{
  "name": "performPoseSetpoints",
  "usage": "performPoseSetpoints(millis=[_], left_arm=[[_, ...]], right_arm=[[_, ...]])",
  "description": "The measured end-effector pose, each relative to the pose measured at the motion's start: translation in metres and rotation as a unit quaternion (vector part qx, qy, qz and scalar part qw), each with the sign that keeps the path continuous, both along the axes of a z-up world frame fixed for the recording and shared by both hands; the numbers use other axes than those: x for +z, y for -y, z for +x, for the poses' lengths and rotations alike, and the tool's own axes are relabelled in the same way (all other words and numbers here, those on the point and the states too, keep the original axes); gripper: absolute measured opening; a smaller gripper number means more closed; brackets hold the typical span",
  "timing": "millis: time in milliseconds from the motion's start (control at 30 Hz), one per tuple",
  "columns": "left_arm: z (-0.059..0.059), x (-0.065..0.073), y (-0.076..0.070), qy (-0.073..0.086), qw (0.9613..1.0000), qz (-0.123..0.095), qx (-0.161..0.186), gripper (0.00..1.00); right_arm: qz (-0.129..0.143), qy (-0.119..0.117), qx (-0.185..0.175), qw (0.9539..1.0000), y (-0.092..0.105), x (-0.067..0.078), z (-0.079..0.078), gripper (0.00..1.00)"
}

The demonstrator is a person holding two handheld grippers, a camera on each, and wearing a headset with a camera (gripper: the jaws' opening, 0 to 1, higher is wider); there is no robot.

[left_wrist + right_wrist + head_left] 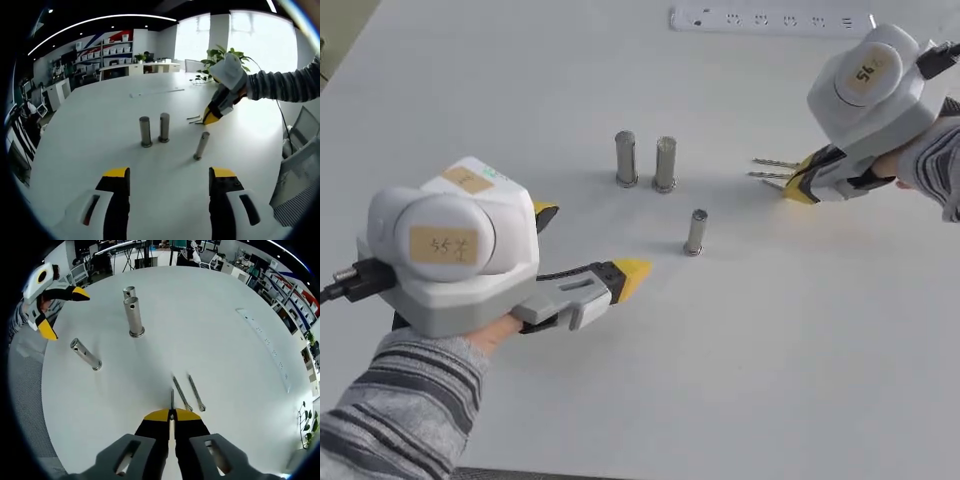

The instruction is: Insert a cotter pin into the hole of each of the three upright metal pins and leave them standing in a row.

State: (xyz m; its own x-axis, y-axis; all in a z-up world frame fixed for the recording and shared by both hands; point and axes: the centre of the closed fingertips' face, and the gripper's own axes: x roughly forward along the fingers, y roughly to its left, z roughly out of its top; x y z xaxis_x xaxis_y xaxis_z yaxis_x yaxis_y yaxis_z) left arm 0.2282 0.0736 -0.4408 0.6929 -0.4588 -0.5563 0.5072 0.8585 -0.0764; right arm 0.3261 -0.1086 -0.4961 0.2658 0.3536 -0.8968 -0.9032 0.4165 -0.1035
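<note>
While the left gripper [170,174] gapes idle, the right gripper [171,414], clamped on a cotter pin [171,399], should carry it level to the metal pin [86,354] ahead-left.

Your worktop [620,80] is plain white. You've got three metal pins upright on it: two [626,160] [665,165] just beside each other, the third [696,232] apart, nearer you, to their right. Two cotter pins [181,392] [196,392] lie flat side by side, right of the pins. A white power strip [770,20] lies along the far edge
</note>
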Motion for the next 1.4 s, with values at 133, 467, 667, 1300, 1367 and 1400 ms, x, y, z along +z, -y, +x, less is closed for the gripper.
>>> performPoseSetpoints(millis=[133, 467, 667, 1300, 1367, 1400], left_arm=[[-0.002, 0.001, 0.003, -0.009, 0.9999, -0.004, -0.006, 0.56], [0.005, 0.017, 0.016, -0.001, 0.9995, -0.022, -0.024, 0.47], [0.014, 0.032, 0.034, 0.009, 0.9979, -0.042, -0.047, 0.39], [0.011, 0.043, 0.083, -0.045, 0.9874, -0.128, -0.081, 0.2], [0.01, 0.044, 0.086, -0.049, 0.9863, -0.136, -0.08, 0.18], [0.01, 0.045, 0.086, -0.049, 0.986, -0.138, -0.08, 0.17]], right_arm=[[0.022, 0.009, 0.006, 0.9997, -0.001, 0.001, 0.0, 0.0], [0.067, 0.092, 0.067, 0.9912, -0.019, 0.037, -0.011, 0.0], [0.08, 0.121, 0.1, 0.9843, -0.033, 0.056, -0.029, 0.0], [0.103, 0.204, 0.225, 0.9473, -0.073, 0.089, -0.076, 0.0], [0.104, 0.206, 0.231, 0.9453, -0.075, 0.09, -0.076, 0.0], [0.105, 0.209, 0.237, 0.9431, -0.076, 0.091, -0.078, 0.0]])
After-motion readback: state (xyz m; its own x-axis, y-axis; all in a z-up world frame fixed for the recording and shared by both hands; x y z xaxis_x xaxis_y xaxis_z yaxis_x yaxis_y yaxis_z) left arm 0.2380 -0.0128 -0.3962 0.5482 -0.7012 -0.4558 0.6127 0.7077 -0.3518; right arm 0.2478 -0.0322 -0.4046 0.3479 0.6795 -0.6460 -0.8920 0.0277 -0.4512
